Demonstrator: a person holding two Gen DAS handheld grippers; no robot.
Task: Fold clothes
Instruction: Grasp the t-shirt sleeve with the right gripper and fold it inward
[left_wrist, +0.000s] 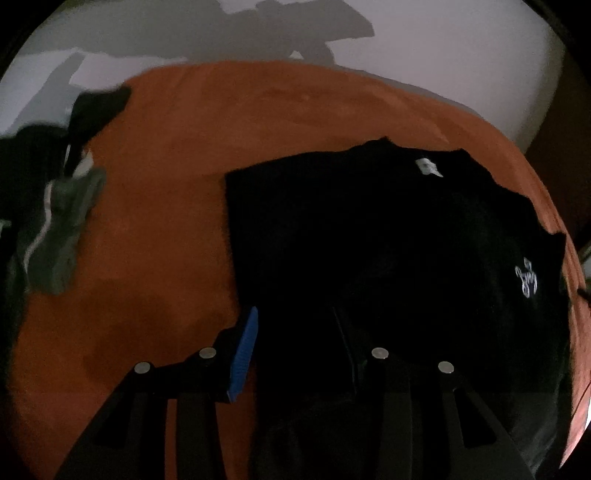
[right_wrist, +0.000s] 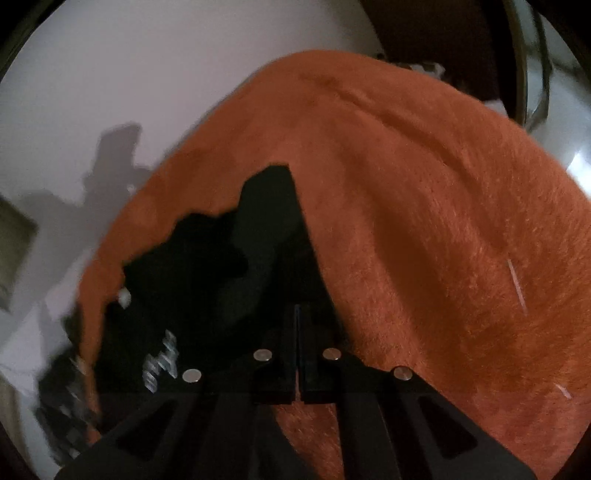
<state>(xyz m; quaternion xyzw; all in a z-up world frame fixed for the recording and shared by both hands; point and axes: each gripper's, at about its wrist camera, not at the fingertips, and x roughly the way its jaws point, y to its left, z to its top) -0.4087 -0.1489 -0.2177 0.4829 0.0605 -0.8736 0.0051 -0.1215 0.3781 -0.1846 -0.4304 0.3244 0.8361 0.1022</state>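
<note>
Orange fuzzy blanket (left_wrist: 177, 206) covers the surface; black T-shirt (left_wrist: 388, 240) lies flat on it, neck label up, white script logo near its right edge. Left gripper (left_wrist: 295, 354) has fingers spread apart over the shirt's near edge, blue pad (left_wrist: 243, 354) visible on one finger. Right gripper (right_wrist: 297, 354) fingers pressed together at the shirt's (right_wrist: 229, 266) edge; can't tell if fabric is pinched. Grey and dark clothes (left_wrist: 55, 229) piled at left, well apart.

your left wrist view looked down from above the black garment (left_wrist: 388, 251); your right wrist view sat close over its edge. both shared it and the orange blanket (left_wrist: 166, 221).
</note>
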